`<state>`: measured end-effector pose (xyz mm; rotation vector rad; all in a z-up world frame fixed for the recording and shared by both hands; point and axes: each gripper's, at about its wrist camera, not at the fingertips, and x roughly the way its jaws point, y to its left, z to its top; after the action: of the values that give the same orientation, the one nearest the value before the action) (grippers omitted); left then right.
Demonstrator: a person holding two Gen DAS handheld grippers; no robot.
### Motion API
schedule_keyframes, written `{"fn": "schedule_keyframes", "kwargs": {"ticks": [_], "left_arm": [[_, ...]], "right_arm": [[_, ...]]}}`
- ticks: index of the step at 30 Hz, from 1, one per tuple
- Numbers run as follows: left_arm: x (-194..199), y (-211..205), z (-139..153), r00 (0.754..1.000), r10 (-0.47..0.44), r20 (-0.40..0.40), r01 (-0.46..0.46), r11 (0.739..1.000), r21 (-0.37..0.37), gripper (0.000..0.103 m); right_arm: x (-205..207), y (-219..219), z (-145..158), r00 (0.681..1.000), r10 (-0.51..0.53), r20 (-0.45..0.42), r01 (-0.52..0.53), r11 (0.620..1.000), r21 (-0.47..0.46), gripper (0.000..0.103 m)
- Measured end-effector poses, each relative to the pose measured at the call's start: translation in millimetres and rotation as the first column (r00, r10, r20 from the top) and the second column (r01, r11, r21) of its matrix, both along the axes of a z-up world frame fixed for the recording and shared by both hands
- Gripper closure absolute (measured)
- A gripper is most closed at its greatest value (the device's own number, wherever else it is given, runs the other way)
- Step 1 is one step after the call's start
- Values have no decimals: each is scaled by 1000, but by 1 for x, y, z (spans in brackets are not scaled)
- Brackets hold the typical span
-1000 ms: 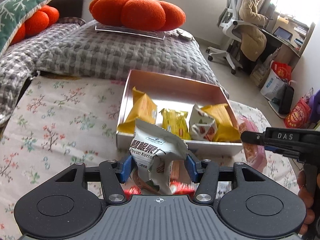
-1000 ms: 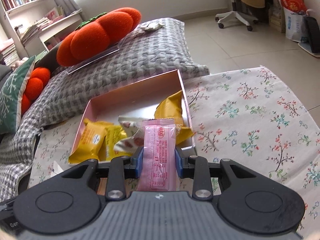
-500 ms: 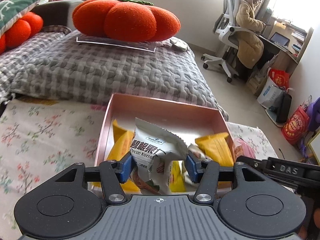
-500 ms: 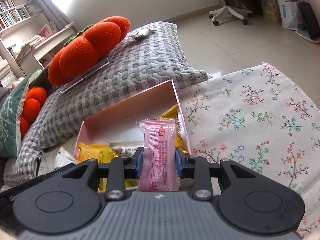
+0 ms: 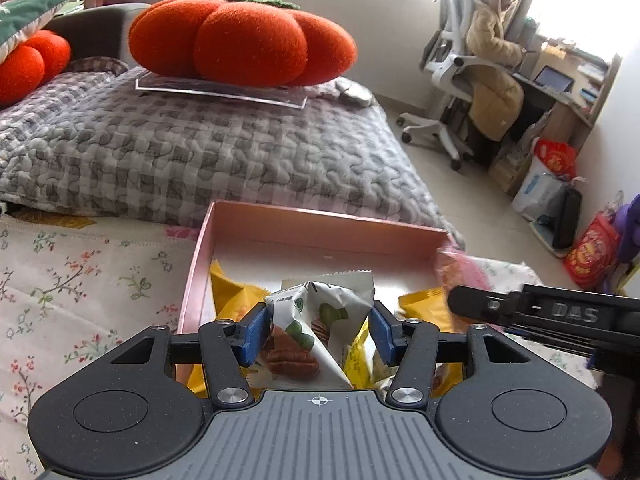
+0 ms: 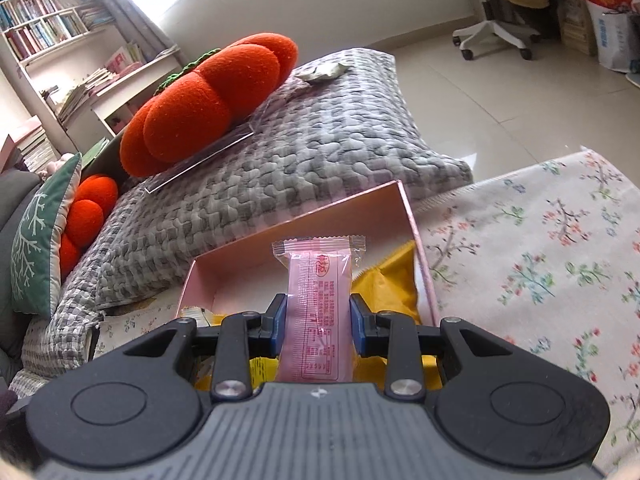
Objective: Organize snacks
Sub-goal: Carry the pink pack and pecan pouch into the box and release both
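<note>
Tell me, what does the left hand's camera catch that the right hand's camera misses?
Only the left wrist view shows the white pecan packet pinched in the left gripper, the right gripper's side, and a person seated at a desk. Only the right wrist view shows the bookshelf and the pink packet clamped in the right gripper. Both show the pink box, yellow packets and orange pumpkin cushion.

Crinkly glossy foil pecan packet, smooth clear-edged pink plastic wrapper, satiny pink cardboard box, matt floral cotton cloth, quilted grey blanket, fuzzy orange plush cushion.
</note>
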<state>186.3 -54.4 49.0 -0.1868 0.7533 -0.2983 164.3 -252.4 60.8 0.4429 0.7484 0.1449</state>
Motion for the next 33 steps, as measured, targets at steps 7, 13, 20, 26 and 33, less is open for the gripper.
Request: {"fn": "schedule_keyframes", "kwargs": {"ticks": [7, 13, 20, 26, 33], "left_arm": [[-9, 8, 17, 998, -24, 62, 27, 998, -51, 37], [-26, 28, 22, 1000, 4, 31, -2, 998, -70, 38], [-59, 51, 25, 998, 64, -13, -64, 998, -25, 34], [-76, 44, 9, 995, 52, -86, -47, 997, 55, 32], [-86, 41, 6, 991, 32, -130, -26, 998, 50, 28]], "right_arm": [[2, -2, 3, 999, -33, 32, 34, 999, -9, 58], [-4, -15, 7, 998, -69, 4, 68, 997, 33, 58], [-25, -25, 23, 995, -101, -13, 102, 993, 56, 47], [-35, -9, 15, 993, -84, -82, 78, 994, -72, 38], [-44, -14, 16, 984, -102, -144, 96, 994, -50, 34]]}}
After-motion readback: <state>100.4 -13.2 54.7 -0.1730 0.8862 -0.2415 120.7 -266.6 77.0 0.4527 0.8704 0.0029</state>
